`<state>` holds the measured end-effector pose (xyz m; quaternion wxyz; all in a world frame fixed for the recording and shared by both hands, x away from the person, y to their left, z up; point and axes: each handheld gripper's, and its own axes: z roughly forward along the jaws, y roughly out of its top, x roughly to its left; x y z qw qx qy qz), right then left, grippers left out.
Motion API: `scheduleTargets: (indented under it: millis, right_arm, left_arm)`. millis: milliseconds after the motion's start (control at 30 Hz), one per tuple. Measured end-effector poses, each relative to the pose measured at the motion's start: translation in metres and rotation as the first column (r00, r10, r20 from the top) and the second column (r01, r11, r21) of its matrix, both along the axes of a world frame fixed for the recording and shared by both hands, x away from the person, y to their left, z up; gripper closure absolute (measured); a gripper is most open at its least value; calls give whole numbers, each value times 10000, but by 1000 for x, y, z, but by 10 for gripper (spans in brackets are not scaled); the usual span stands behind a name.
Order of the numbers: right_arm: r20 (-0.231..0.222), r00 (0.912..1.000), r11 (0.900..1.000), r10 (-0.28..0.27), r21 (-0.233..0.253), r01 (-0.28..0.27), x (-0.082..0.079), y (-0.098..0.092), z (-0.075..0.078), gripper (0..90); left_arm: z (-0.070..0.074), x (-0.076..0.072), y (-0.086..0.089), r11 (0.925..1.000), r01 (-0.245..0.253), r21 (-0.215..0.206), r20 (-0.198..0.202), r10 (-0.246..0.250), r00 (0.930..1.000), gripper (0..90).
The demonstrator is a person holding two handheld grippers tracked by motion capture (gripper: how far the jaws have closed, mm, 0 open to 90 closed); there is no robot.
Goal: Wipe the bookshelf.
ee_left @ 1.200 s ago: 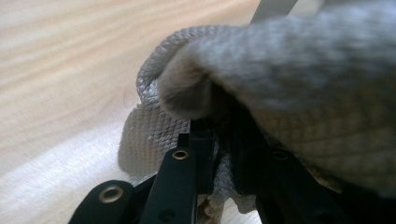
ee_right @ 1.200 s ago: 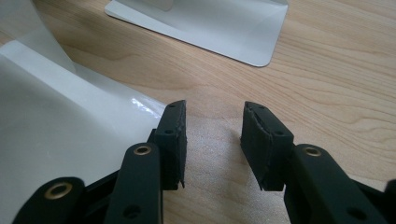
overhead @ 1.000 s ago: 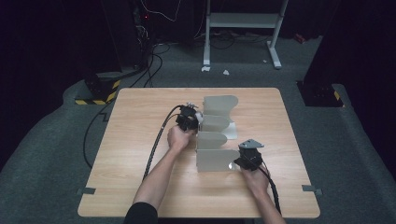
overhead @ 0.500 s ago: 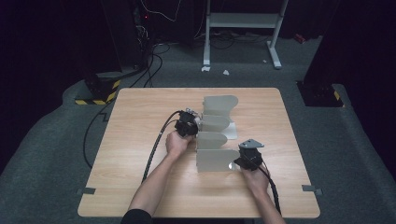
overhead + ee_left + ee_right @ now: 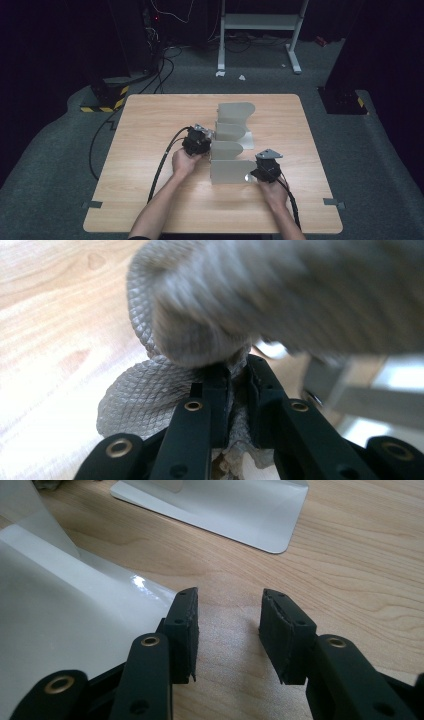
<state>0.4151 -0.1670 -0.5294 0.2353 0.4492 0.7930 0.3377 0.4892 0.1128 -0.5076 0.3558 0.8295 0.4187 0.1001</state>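
Gripping a grey cloth [image 5: 150, 395] in my left gripper [image 5: 239, 385]: the jaws are closed on a fold of it, the scaly-textured fabric bunched above and to the left of the tips, a blurred grey mass of it rising close to the camera. From the high view, the left gripper [image 5: 196, 141] sits at the left edge of the row of grey bookends [image 5: 227, 150], near the middle of the table [image 5: 150, 125]; the cloth itself is too small to make out there, tucked at the gripper's nose beside the second and third bookend.

Right gripper [image 5: 229, 630]: jaws apart, nothing between them, bare wood under the gap. Its left jaw lies just beside the glossy base of the nearest bookend [image 5: 60, 605]; whether it touches I cannot tell. Farther off, the flat base [image 5: 220, 510] of another bookend lies on the table. High view puts the right gripper [image 5: 266, 168] at the right end of the front bookend [image 5: 231, 171], low on the table, my hand [image 5: 272, 192] behind it.

Four bookends stand upright in a line running away from me, the farthest [image 5: 235, 111] being tallest. Cables [image 5: 165, 160] trail from both grippers toward my side of the table.
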Motion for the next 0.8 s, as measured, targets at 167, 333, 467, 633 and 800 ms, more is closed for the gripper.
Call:
scheduleTargets:
  millis: [167, 333, 467, 633, 800]
  right_arm:
    - [15, 10000, 10000, 3, -18, -3, 0, 0, 0, 595]
    - [39, 10000, 10000, 2, -45, -2, 0, 0, 0, 595]
    - [37, 10000, 10000, -9, -52, 10, 0, 1, 0, 595]
    - [44, 10000, 10000, -10, -61, 11, 0, 1, 0, 595]
    - [38, 10000, 10000, -13, -55, 13, 0, 1, 0, 594]
  left_arm:
    - [-3, -18, 1, 9995, 271, 131, 76, -272, 9996, 807]
    - [-4, -37, 4, 9987, 488, 140, 124, -489, 9987, 807]
    - [-6, -49, 7, 9983, 580, -100, 135, -579, 9982, 807]
    - [-7, -59, 12, 9973, 601, -414, 81, -598, 9982, 807]
    - [-6, -68, 18, 9978, 540, -383, 187, -534, 9984, 806]
